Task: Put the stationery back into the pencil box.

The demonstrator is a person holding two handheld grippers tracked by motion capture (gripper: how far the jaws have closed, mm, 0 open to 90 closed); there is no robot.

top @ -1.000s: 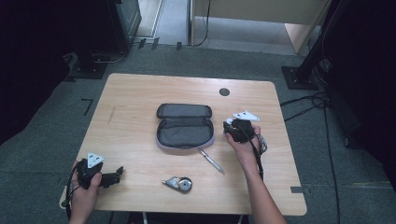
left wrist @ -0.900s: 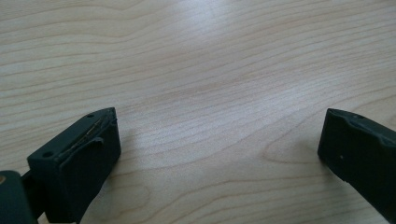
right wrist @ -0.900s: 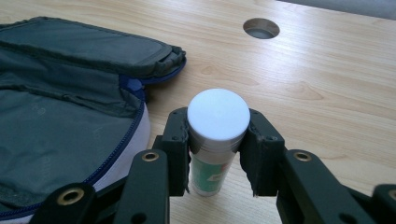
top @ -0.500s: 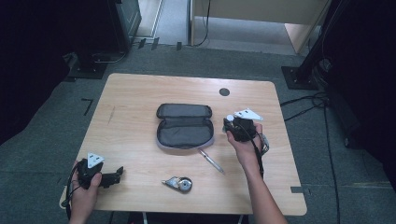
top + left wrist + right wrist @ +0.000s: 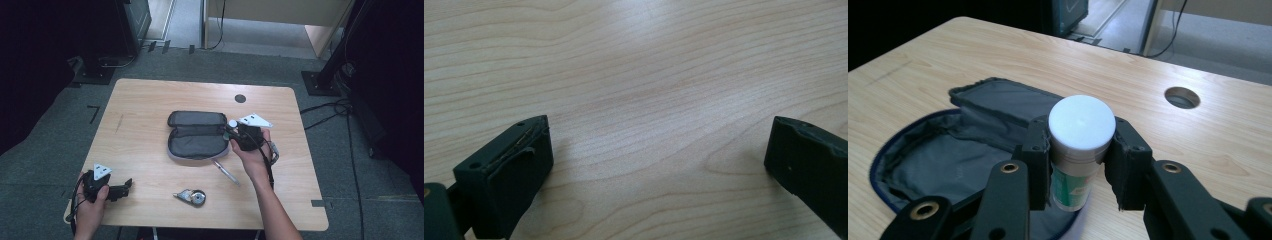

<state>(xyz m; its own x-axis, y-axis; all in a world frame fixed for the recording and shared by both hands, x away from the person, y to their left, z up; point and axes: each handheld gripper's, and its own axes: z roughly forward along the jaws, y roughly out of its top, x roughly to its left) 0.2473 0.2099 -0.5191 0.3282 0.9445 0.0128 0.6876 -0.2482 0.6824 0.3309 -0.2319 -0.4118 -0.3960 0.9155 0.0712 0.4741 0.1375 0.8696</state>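
One glue stick [image 5: 1079, 150] label half hidden by right claw [image 5: 1081, 165] jaws

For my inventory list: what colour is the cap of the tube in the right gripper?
White. The cap shows best in the right gripper view.

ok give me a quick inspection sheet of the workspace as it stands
surface: wooden table with a round grommet hole
job's things: white-capped glue stick held over the open grey pencil case
clutter: pen and tape dispenser near the front edge
grippers: right gripper shut on the glue stick; left gripper open, low over bare wood
cables: one trails from the right gripper; more on the floor
surroundings: grey carpet, dark stands
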